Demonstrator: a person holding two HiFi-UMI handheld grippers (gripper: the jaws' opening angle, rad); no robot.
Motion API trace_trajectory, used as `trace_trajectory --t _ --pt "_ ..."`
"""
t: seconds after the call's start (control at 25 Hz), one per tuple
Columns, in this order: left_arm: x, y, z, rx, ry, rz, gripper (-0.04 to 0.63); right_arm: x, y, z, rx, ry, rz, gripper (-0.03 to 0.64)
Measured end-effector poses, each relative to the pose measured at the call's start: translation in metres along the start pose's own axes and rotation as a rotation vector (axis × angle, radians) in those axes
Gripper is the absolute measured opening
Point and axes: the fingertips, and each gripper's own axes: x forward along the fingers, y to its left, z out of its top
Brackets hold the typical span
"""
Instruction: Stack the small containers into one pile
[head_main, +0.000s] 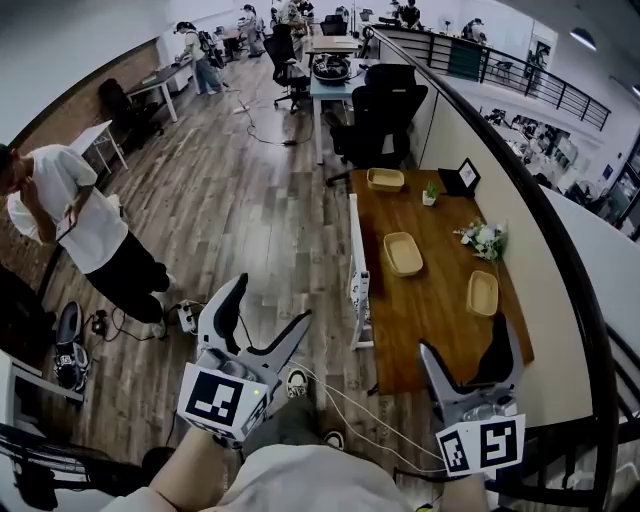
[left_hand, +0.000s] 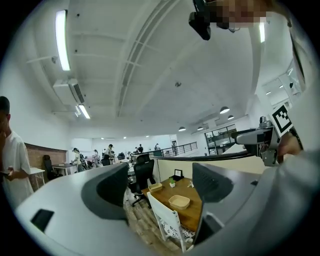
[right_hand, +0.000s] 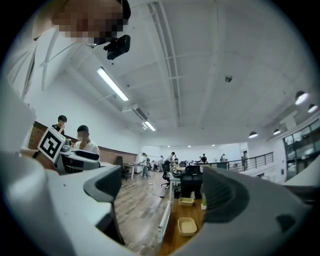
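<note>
Three small tan containers lie apart on a wooden table (head_main: 440, 330): one at the far end (head_main: 385, 179), one in the middle (head_main: 403, 253), one near the right edge (head_main: 483, 293). My left gripper (head_main: 270, 305) is open and empty, held over the floor left of the table. My right gripper (head_main: 468, 348) is open and empty above the table's near end. Looking along the left gripper's jaws, I see the middle container (left_hand: 179, 201) and the far one (left_hand: 155, 187). The right gripper view shows the middle container (right_hand: 187, 226) and the far one (right_hand: 186, 201).
A white chair (head_main: 358, 275) stands against the table's left side. A small potted plant (head_main: 430, 192), a picture frame (head_main: 465, 177) and a flower bunch (head_main: 482, 239) sit on the table. A low partition wall (head_main: 520, 215) runs along its right. A person (head_main: 80, 225) stands at left.
</note>
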Motion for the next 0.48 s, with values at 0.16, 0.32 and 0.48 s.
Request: trace_trajectory --t 0.16,0.32,0.48 --pt "0.028 0.016 -0.015 0.002 0.004 0.014 0.387 0.027 -0.013 -0.018 0.005 0.015 -0.018 0.502" --pt "0.060 0.042 -0.027 -0.002 -0.001 0.009 0.387 0.065 -0.018 -0.033 -0.008 0.030 -0.029 0.502" --pt "0.104 0.073 -0.043 -0.020 0.018 -0.025 0.387 0.115 -0.026 -0.048 -0.009 0.054 -0.063 0.502"
